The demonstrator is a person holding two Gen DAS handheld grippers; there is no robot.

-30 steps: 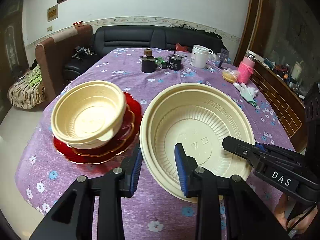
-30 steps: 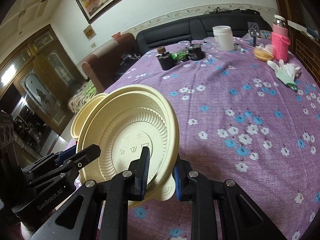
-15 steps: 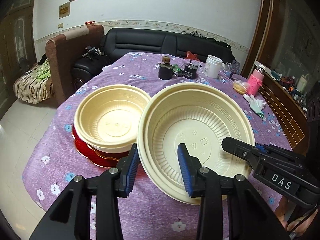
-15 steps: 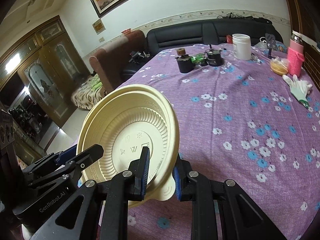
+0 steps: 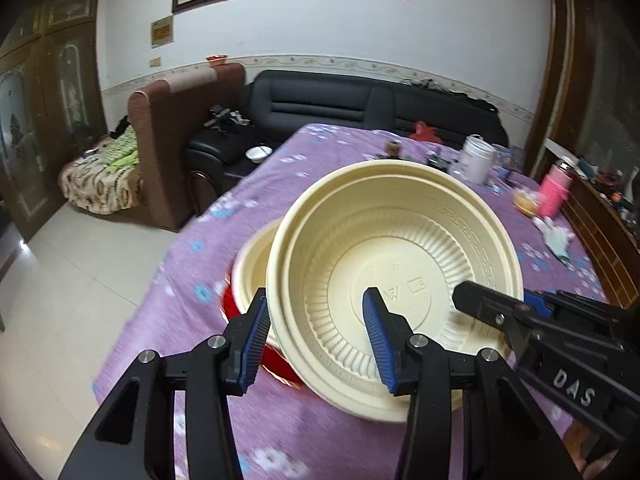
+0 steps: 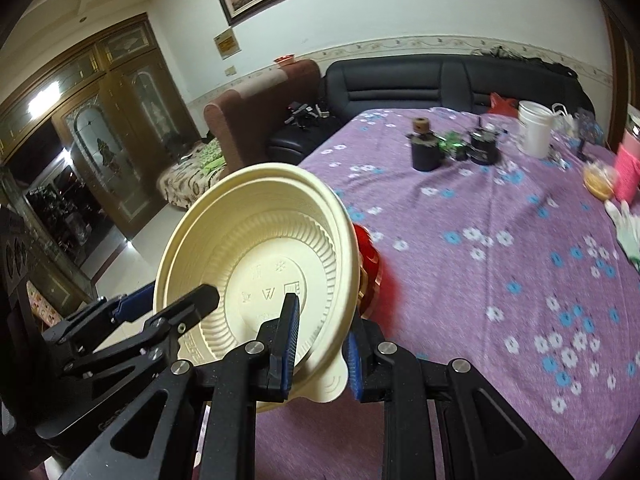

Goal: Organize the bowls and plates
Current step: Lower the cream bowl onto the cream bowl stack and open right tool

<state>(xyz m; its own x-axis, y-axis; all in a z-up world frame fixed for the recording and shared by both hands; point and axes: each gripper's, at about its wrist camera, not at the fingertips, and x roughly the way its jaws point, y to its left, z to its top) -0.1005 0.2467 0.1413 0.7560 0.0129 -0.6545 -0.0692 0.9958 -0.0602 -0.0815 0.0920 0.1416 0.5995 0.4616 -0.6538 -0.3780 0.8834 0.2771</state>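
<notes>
I read "DAS" in white letters on the right gripper [image 5: 494, 312]; the cream bowl [image 5: 400, 264] base marks stay illegible.

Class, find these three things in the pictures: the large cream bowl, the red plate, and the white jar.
large cream bowl [image 5: 404, 264], left wrist view, on its ribbed inner wall.
red plate [image 6: 366, 254], right wrist view, on its exposed edge behind the bowl.
white jar [image 6: 534, 128], right wrist view, on its side.

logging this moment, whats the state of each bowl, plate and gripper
big cream bowl: lifted, tilted, rim between both grippers
smaller cream bowl: upright on the red plate
red plate: flat on the table
left gripper: open astride the rim, just been opening
right gripper: shut on the big cream bowl
</notes>
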